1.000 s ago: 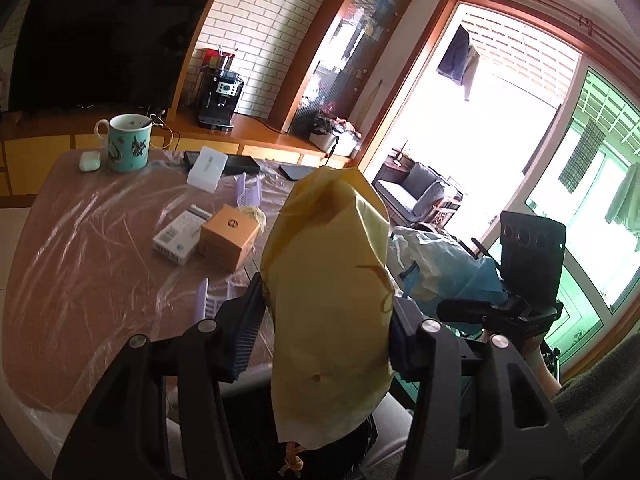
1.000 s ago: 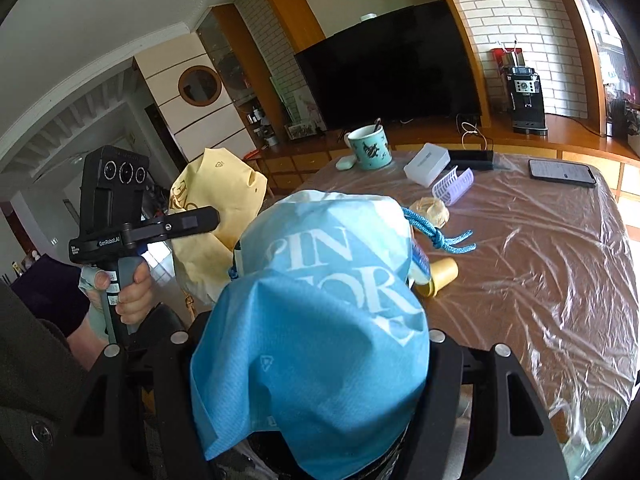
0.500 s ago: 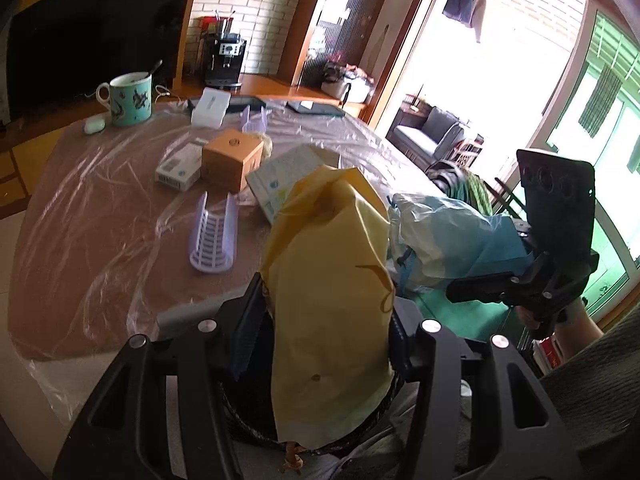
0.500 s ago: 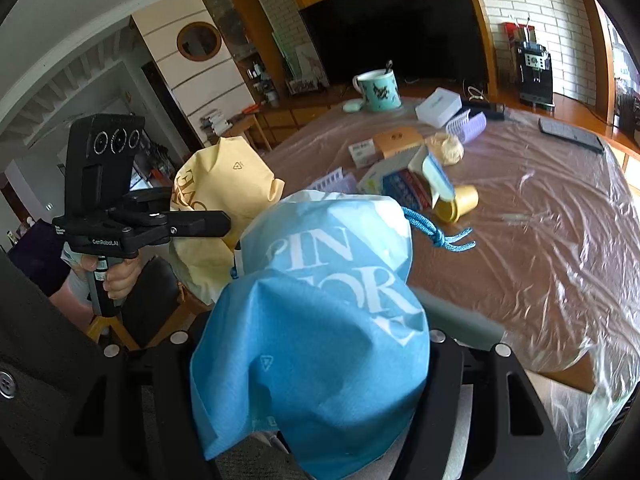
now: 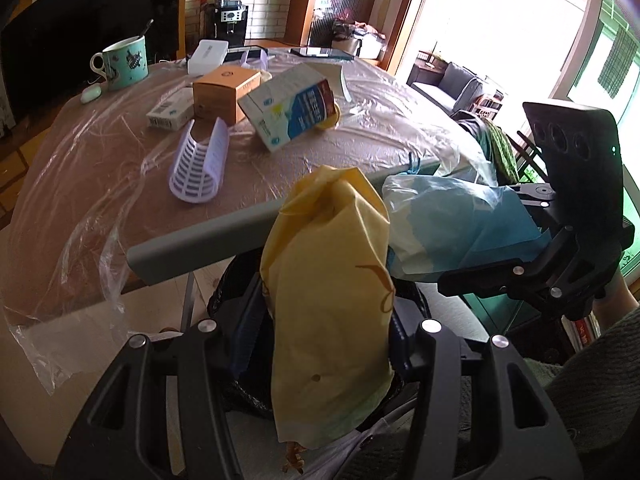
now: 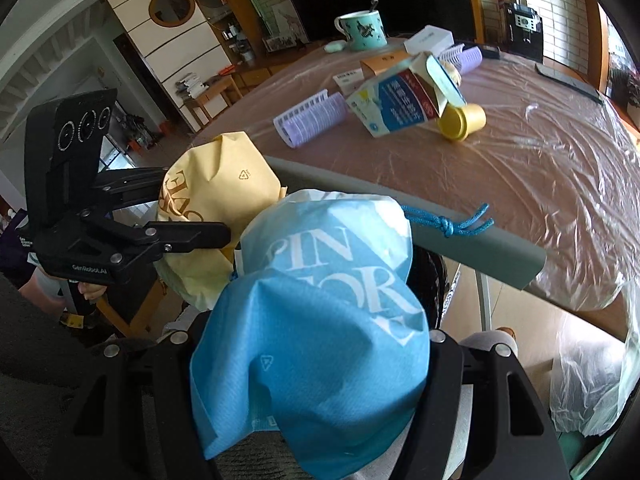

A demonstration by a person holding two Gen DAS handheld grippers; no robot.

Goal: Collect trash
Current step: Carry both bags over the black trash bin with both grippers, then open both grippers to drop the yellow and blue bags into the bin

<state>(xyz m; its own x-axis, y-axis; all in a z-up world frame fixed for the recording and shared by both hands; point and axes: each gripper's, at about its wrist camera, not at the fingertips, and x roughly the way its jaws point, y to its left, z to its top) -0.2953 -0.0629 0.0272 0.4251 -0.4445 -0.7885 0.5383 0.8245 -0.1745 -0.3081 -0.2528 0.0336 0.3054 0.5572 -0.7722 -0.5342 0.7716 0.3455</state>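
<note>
Both grippers sit lower than before, near table (image 5: pixel 192 248) edge | left gripper (image 5: pixel 326 340) clamps yellow bag (image 5: pixel 332 300) | right gripper (image 6: pixel 312 364) clamps blue bag (image 6: pixel 320 320), both angled down | contents hidden

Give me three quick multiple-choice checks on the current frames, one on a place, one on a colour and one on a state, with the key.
1. Where does the teal mug stand?
A. on the table's far side, near the dark screen
B. on the floor
C. inside the black bin

2. What colour is the bag in the right gripper?
A. red
B. blue
C. green

3. How does the yellow cup sit on the table?
A. upright
B. stacked on the mug
C. on its side

Key: 1 A, it sits at the far edge before the screen. 2 B, the blue bag fills its jaws; the left gripper holds the yellow bag. 3 C, its open mouth faces sideways.
</note>
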